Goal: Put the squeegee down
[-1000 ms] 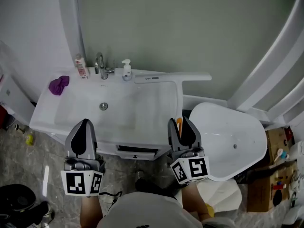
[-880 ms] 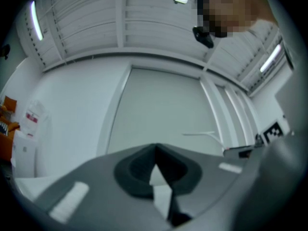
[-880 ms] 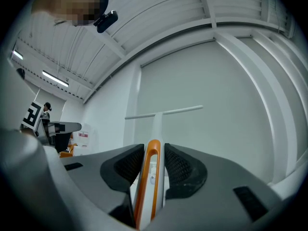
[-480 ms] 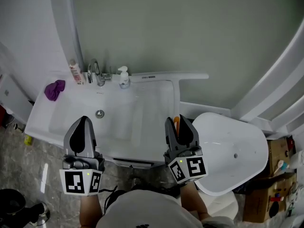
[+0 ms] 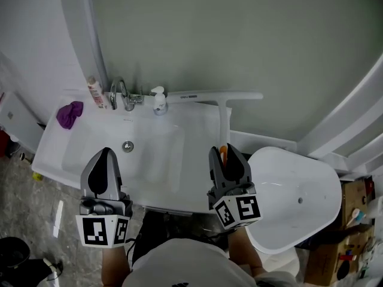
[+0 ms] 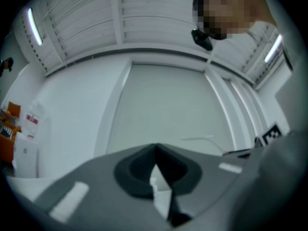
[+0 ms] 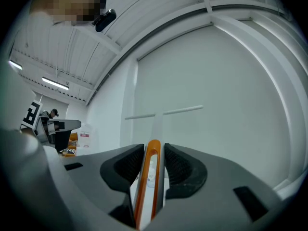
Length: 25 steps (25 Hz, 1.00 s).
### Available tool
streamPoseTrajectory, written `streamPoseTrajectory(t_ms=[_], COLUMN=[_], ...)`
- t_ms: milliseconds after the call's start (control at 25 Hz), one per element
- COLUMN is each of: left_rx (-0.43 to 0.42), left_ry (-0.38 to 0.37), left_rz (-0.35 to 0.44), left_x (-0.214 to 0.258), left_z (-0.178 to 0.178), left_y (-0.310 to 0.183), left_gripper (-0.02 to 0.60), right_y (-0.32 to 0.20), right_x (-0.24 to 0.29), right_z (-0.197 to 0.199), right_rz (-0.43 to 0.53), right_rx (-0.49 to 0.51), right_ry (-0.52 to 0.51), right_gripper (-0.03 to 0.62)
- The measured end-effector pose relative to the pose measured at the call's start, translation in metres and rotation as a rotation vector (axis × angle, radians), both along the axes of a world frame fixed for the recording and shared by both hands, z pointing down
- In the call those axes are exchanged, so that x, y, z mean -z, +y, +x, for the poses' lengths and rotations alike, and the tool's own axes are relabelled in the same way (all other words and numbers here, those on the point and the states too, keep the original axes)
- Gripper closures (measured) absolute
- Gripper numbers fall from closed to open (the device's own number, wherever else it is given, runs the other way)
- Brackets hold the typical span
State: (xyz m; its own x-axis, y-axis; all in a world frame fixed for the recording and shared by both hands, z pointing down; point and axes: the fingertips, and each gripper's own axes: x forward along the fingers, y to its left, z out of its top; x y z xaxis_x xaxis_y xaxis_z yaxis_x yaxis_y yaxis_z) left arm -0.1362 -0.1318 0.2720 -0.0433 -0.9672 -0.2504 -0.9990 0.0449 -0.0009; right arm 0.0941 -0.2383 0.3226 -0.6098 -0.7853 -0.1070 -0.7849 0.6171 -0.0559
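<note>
The squeegee [image 5: 224, 117] has an orange handle, a white shaft and a long white blade. My right gripper [image 5: 226, 152] is shut on its handle. The shaft reaches away over the sink's right end, and the blade lies level against the green wall. In the right gripper view the orange handle [image 7: 150, 174] sits pinched between both dark pads, with the blade [image 7: 163, 112] crosswise ahead. My left gripper [image 5: 105, 155] hovers over the sink's front left, jaws shut and empty. In the left gripper view its tips meet [image 6: 155, 149] before a pale wall.
A white sink [image 5: 54, 142] lies below both grippers. At its back stand a chrome faucet [image 5: 122, 94], a pump bottle [image 5: 158, 100] and a pink-labelled bottle [image 5: 94, 91]. A purple cloth [image 5: 69, 113] lies at its left corner. A white toilet [image 5: 293, 196] stands right, with cardboard boxes [image 5: 359, 202] beyond.
Both grippers have moved forward from the cabinet front to over the sink basin. The squeegee stays in the right gripper, its blade still by the wall. Jaws unchanged.
</note>
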Motion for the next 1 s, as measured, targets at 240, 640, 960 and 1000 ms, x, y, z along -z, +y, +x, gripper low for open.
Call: streamPoseTrajectory(t_ms=[240, 640, 960, 1000], left_rx=[-0.014, -0.114, -0.199, -0.208], left_ry=[0.006, -0.010, 0.011, 0.015], left_rz=[0.000, -0.011, -0.039, -0.043], left_x=[-0.002, -0.005, -0.018, -0.020], left_z=[-0.016, -0.051, -0.073, -0.075], left_y=[-0.017, -0.073, -0.115, -0.120], left_gripper=[0.574, 0.573, 0.574, 0.574], right_y=[-0.017, -0.063, -0.086, -0.088], right_x=[-0.011, -0.059, -0.108, -0.115], right_z=[-0.012, -0.037, -0.050, -0.051], right_rz=[-0.032, -0.189, -0.312, -0.329], right_rx=[-0.019, -0.112, -0.205, -0.215], right_ry=[0.004, 0.003, 0.060, 0.065], right_gripper=[0.462, 0.462, 0.462, 0.462])
